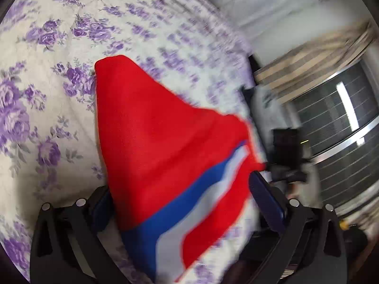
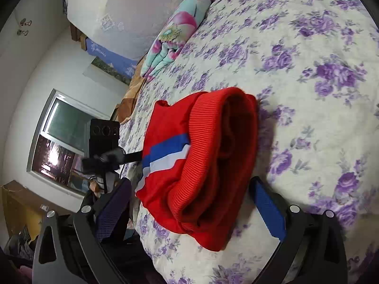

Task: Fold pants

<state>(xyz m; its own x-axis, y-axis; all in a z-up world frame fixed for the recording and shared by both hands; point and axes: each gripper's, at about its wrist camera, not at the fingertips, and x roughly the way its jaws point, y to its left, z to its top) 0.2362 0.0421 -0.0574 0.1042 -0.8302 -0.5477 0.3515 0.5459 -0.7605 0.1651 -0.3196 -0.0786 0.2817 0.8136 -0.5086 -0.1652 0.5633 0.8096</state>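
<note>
Both hand-held grippers' spread jaws around folded red pants [image 2: 201, 165] on bedspread [image 2: 308, 94].

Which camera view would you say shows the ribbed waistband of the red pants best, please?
The right wrist view: the ribbed waistband is sharp there, curving around the folded pants. The left wrist view shows only smooth red fabric and blurred stripes, with no waistband visible.

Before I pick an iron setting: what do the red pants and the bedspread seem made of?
Red pants: soft matte knit, likely fleece or cotton blend, judging by the ribbed waistband. Floral bedspread: matte quilted fabric, probably cotton, puckered along stitching.
</note>
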